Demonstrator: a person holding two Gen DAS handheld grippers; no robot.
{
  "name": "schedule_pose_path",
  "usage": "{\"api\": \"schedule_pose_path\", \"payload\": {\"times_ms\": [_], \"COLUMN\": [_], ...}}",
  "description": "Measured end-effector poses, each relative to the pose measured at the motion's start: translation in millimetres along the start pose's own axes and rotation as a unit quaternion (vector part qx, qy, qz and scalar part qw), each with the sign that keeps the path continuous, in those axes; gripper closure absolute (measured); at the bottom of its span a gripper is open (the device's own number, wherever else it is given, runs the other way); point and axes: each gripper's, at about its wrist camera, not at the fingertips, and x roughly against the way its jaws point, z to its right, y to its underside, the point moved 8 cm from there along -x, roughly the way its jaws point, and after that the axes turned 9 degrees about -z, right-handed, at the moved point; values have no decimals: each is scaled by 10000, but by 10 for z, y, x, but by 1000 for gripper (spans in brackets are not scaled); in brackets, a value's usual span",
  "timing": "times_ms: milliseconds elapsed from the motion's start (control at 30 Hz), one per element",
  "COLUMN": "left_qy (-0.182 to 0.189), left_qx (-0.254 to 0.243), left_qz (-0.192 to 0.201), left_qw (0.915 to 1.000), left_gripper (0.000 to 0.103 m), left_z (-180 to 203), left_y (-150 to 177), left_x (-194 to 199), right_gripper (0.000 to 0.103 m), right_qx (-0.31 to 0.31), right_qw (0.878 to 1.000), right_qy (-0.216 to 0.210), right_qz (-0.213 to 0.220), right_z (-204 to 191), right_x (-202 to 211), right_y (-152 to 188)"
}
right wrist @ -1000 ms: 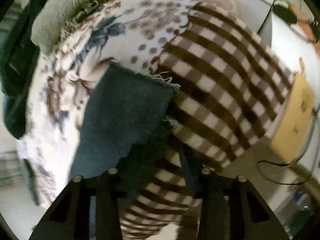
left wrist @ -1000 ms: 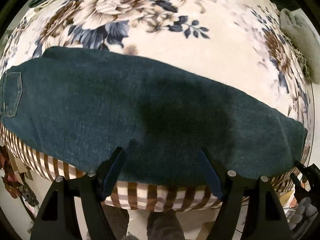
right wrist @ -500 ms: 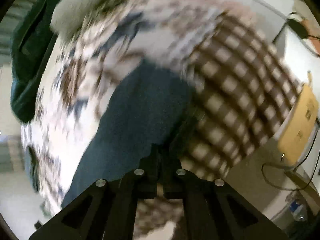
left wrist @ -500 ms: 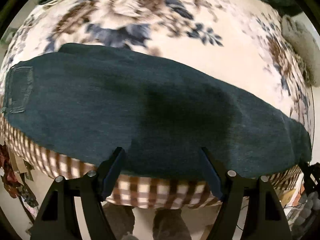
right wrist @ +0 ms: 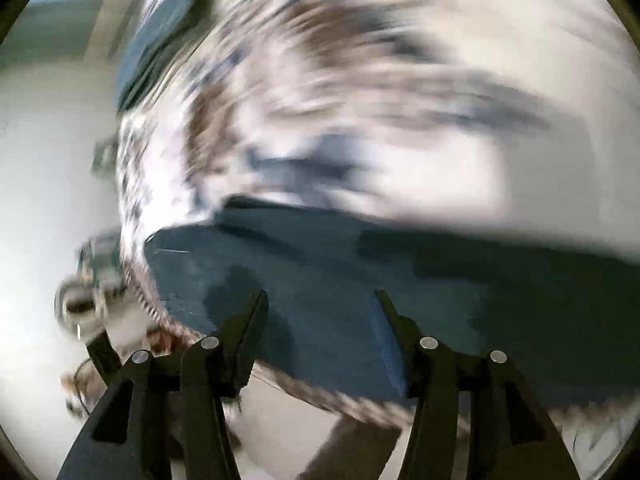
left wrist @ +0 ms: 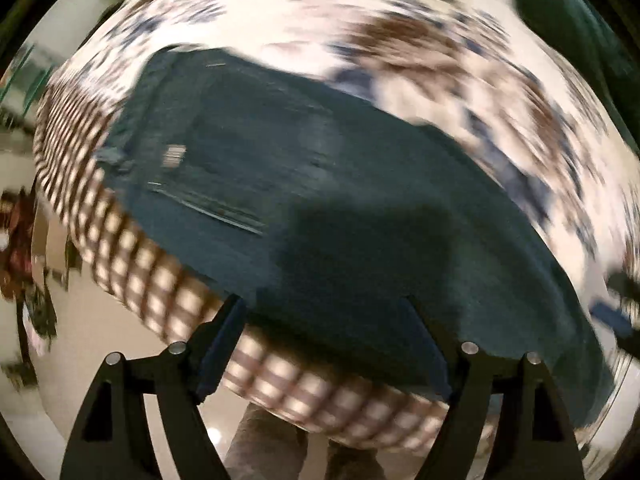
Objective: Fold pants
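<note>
Leftward, waistband end of pants [left wrist: 320,200] lies on floral bed [left wrist: 400,20]; long axis runs left-right past both grippers. Left gripper [left wrist: 324,316] spread, empty, over near edge. Right gripper [right wrist: 318,308] likewise released; judged equally close.

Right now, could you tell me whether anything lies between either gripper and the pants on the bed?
Nothing visible does. The left gripper is open just at the near edge of the dark pants, and the right gripper is open over them too. Only the floral blanket surrounds the fabric, though both views are blurred.
</note>
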Motion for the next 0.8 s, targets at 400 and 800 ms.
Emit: {"api": "schedule_pose_path", "payload": {"times_ms": [400, 800], "left_qy": [-99, -46], "left_qx": [647, 927], "left_qz": [-370, -560], "left_qw": [9972, 9941], "left_gripper": [25, 25], "left_z": [-930, -1065], "left_y": [-241, -190], "left_x": [-50, -247], "right_gripper": [49, 102], "right_qx": [1369, 914], "right_qw": [9700, 9891], "right_qy": [1359, 1032], "right_qz": [-1476, -514], "right_z": [-1012, -1012], "right_x": [-1394, -991], "right_y": [-921, -1147]}}
